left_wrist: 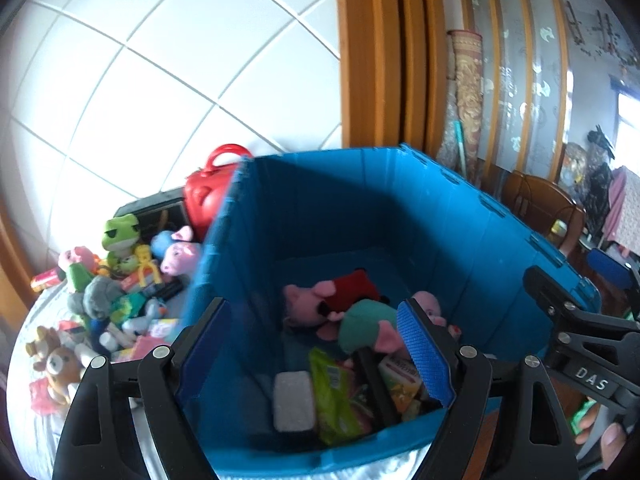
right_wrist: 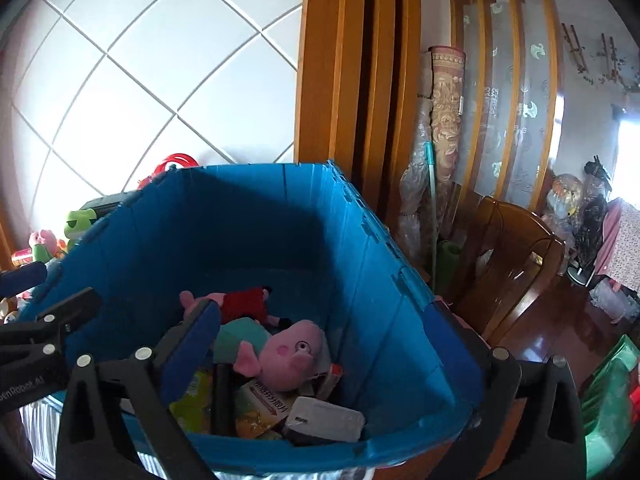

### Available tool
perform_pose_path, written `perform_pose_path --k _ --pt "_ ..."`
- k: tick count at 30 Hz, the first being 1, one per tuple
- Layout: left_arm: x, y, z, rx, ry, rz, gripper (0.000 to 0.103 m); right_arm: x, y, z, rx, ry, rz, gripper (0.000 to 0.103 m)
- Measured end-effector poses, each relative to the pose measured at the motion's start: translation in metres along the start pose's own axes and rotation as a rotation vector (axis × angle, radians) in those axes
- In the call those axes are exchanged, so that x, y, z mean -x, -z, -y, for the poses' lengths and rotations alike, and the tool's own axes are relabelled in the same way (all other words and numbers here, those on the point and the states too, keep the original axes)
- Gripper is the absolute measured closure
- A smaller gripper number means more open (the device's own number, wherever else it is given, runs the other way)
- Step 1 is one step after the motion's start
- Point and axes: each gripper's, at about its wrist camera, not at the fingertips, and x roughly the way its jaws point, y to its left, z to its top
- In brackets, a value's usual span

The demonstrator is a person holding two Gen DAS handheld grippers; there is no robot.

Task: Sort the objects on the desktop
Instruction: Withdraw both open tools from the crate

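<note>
A blue plastic crate fills the middle of both views. Inside lie a pink pig plush in teal, a pig plush in a red dress, a green snack packet, a white foam block and a yellow box. My left gripper hangs open over the crate's near rim with nothing between its fingers. My right gripper also stands open and empty over the crate. Each gripper shows at the edge of the other view.
A heap of toys lies left of the crate: a green frog plush, a pig plush, a bear plush and a red case. A wooden door frame, a rolled carpet, a wooden chair and a green bag stand to the right.
</note>
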Motion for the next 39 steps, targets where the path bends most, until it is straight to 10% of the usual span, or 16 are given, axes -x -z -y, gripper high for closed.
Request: perform_pose_path --k 17,39 --pt "0.121 0.093 -0.191 0.155 -0.196 -0.021 0.016 0.132 0.047 -0.187 0.038 -0.209 -0.006 0.0" --pt "0.172 0.125 -0.226 0.152 -0.25 -0.002 0.016 0.183 0.072 -0.242 0.057 -0.222 -0.005 0.0"
